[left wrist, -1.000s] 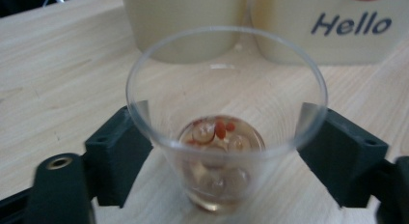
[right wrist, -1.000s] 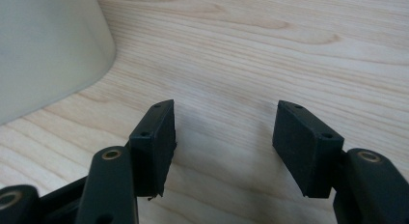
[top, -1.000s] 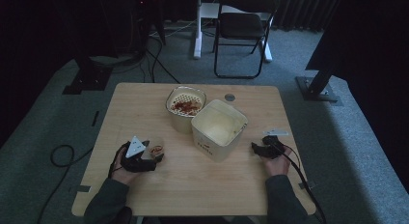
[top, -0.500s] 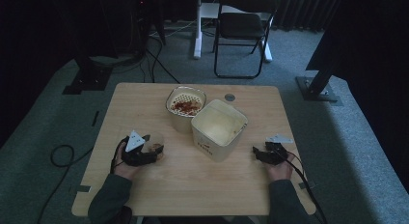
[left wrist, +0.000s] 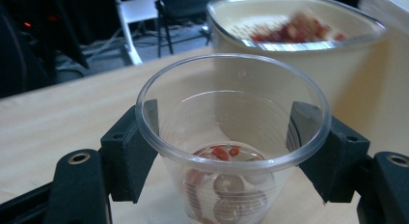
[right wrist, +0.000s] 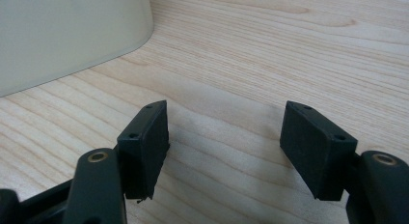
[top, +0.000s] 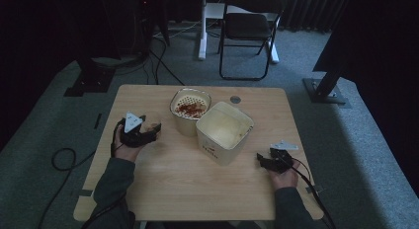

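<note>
My left gripper (left wrist: 222,151) has its two black jaws closed on a clear plastic cup (left wrist: 231,137), one pad pressed to each side of the wall just under the rim, and the cup stands upright between them. Down in the bottom of the cup lie a few small red pieces (left wrist: 224,152) in what looks like a little liquid, though the glare on the plastic makes that hard to say for sure. Just ahead of those jaws and a bit to their right rises a cream round bowl (left wrist: 289,55) with a perforated insert holding more of the red bits; it is near the cup but apart from it. From the high view, my left gripper (top: 143,133) sits left of that bowl (top: 190,110) on the wooden table (top: 188,184), with my hand (top: 127,151) behind it. My right gripper (right wrist: 224,147) has its jaws spread wide with nothing between them, only bare wood grain beneath. Ahead of them and off to their left stands the rounded corner of a cream square tub (right wrist: 67,35), well clear of both pads. In the high view that gripper (top: 273,161) rests low on the table to the right of the tub (top: 225,133), which stands touching or just beside the bowl.
</note>
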Action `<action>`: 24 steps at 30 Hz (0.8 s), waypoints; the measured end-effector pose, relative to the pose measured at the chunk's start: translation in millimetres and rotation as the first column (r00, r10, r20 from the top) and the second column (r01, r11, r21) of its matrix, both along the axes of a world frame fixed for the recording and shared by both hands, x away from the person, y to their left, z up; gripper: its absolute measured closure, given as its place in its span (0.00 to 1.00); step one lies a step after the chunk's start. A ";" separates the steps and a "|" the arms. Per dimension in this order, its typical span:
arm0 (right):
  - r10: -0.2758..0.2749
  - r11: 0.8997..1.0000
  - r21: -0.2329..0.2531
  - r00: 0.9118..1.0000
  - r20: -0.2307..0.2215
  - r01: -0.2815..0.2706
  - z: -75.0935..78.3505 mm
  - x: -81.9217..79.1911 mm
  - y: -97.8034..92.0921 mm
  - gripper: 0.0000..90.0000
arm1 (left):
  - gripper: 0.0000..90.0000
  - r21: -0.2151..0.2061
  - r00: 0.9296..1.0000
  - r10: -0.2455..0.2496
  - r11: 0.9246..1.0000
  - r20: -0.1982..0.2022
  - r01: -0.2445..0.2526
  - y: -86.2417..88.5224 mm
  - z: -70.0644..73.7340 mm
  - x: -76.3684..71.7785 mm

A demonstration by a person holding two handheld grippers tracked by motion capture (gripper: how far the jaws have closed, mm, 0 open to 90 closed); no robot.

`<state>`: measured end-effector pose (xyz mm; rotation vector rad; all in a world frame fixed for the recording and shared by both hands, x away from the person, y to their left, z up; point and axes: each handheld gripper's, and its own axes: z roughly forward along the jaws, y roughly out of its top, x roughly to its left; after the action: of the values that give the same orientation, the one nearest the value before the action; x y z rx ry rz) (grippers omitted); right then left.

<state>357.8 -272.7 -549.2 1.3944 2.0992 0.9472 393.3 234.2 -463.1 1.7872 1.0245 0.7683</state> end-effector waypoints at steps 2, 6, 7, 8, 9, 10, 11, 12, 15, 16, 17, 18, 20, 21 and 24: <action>0.000 1.000 0.001 1.000 0.000 0.000 0.0 0.1 -0.1 0.38 | 0.31 0.010 1.000 0.017 1.000 0.009 -0.017 1.9 6.0 7.8; 0.000 1.000 0.001 1.000 0.000 0.000 0.0 0.1 -0.1 0.38 | 0.31 0.018 0.999 0.046 0.999 0.021 -0.046 5.9 15.5 22.4; 0.000 1.000 0.001 1.000 0.000 0.000 0.0 0.1 -0.1 0.38 | 0.31 0.014 0.998 0.052 0.999 0.021 -0.052 6.9 17.3 25.7; 0.000 1.000 0.000 1.000 0.000 0.000 0.0 0.1 0.0 0.38 | 0.31 0.011 0.998 0.058 0.998 0.019 -0.059 7.7 19.1 28.6; 0.000 1.000 0.000 1.000 0.000 0.000 0.0 0.1 -0.1 0.38 | 0.31 0.006 0.998 0.066 0.998 0.020 -0.066 8.0 20.5 31.3; 0.000 1.000 0.001 1.000 0.000 0.000 0.0 0.1 0.0 0.38 | 0.31 0.006 0.997 0.070 0.998 0.021 -0.070 8.6 21.9 33.9; 0.000 1.000 0.000 1.000 0.000 0.000 0.0 0.1 0.0 0.38 | 0.31 0.008 0.997 0.074 0.997 0.021 -0.074 9.3 23.2 36.3; 0.000 1.000 0.000 1.000 0.000 0.000 0.0 0.1 -0.1 0.38 | 0.31 0.007 0.997 0.077 0.997 0.020 -0.077 10.0 24.6 38.6; 0.000 1.000 0.000 1.000 0.000 0.000 0.0 0.1 0.0 0.38 | 0.31 0.010 0.996 0.090 0.996 0.022 -0.090 10.5 28.7 46.0; 0.000 1.000 0.000 1.000 0.000 0.000 0.0 0.1 0.0 0.38 | 0.31 0.016 0.996 0.092 0.996 0.020 -0.093 10.3 30.9 48.9; 0.000 1.000 0.001 1.000 0.000 0.000 0.0 0.1 0.0 0.38 | 0.31 0.025 0.995 0.097 0.995 0.019 -0.098 9.6 33.6 52.2; 0.000 1.000 0.001 1.000 0.000 0.000 0.0 0.0 0.0 0.38 | 0.31 0.035 0.995 0.099 0.994 0.020 -0.099 8.8 36.9 55.7; 0.000 1.000 0.000 1.000 0.000 0.000 0.0 0.1 0.0 0.38 | 0.31 0.045 0.995 0.101 0.994 0.026 -0.103 7.1 45.0 63.2; 0.000 1.000 0.000 1.000 0.000 0.000 0.0 0.0 0.0 0.38 | 0.31 0.051 0.994 0.105 0.993 0.031 -0.107 6.1 49.3 67.0; 0.000 1.000 0.000 1.000 0.000 0.000 0.0 0.1 0.0 0.38 | 0.31 0.070 0.992 0.117 0.990 0.044 -0.120 2.0 62.7 78.3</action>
<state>357.8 -272.7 -549.2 1.3949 2.0991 0.9474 471.6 236.2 -400.4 1.7774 1.0957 0.9216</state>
